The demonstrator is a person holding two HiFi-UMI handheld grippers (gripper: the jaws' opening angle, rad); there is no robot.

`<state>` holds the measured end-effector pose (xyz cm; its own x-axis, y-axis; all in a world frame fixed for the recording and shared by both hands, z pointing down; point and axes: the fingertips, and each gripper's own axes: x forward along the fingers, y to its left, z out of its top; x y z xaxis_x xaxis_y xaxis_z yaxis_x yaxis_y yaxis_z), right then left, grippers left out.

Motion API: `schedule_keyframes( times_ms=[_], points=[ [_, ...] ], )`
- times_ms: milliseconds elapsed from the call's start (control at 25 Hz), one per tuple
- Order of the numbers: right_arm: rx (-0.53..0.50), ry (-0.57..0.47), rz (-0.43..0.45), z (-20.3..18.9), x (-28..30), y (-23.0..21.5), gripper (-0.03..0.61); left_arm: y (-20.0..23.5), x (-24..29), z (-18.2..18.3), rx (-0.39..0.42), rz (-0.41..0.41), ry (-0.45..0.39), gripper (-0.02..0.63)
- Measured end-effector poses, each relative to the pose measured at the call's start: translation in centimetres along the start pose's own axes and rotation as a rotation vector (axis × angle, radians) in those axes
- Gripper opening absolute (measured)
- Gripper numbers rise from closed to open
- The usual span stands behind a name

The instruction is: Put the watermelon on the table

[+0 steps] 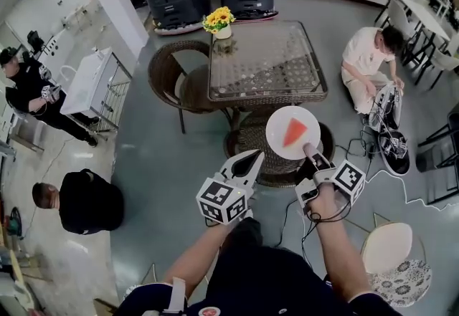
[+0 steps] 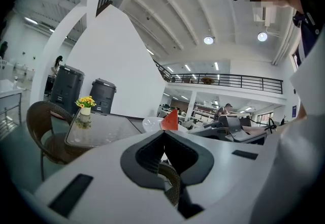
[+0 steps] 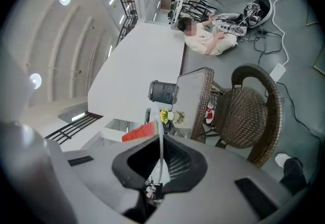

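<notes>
watermelon (image 1: 293,132) lies on plate (image 1: 274,137) pinched by right fingers (image 1: 313,155).

No words, numbers or brand names can be read in any view. The only printed marks are black square patterns on the white marker cube (image 1: 222,201) of the left gripper (image 1: 252,158) and on the second white marker cube (image 1: 349,180) of the right gripper (image 1: 310,150); these are coded squares, not letters. A round red-and-white emblem (image 1: 209,311) on the person's dark shirt (image 1: 265,279) is too small to read.
</notes>
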<state>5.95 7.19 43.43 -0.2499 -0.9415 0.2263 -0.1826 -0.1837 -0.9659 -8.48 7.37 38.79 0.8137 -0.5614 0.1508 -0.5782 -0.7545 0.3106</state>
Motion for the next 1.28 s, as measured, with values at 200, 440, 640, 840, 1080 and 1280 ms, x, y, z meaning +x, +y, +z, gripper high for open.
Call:
schedule_keyframes(
  times_ms=[200,440,640,840,1080,1280],
  points=[
    [-0.015,-0.055,-0.035,0.4,3.5,0.9,0.012,4.6,1.4,0.8,-0.040,-0.051,0.022,0.005],
    [-0.023,-0.122,-0.052,1.7,6.1,2.0,0.012,8.1,3.4,1.5,-0.062,-0.107,0.036,0.005],
    [-0.025,-0.158,-0.062,3.2,6.6,2.0,0.012,9.1,4.7,1.6,-0.063,-0.130,0.039,0.005],
    [-0.020,-0.164,-0.071,4.7,8.3,1.6,0.012,10.3,6.2,2.0,-0.068,-0.122,0.039,0.005],
    [-0.002,-0.142,-0.065,6.6,11.9,1.1,0.012,12.3,8.7,2.7,-0.050,-0.094,0.040,0.005],
    [0.000,-0.117,-0.075,9.3,16.0,-0.1,0.012,14.1,12.0,2.8,-0.053,-0.064,0.066,0.005]
  ],
)
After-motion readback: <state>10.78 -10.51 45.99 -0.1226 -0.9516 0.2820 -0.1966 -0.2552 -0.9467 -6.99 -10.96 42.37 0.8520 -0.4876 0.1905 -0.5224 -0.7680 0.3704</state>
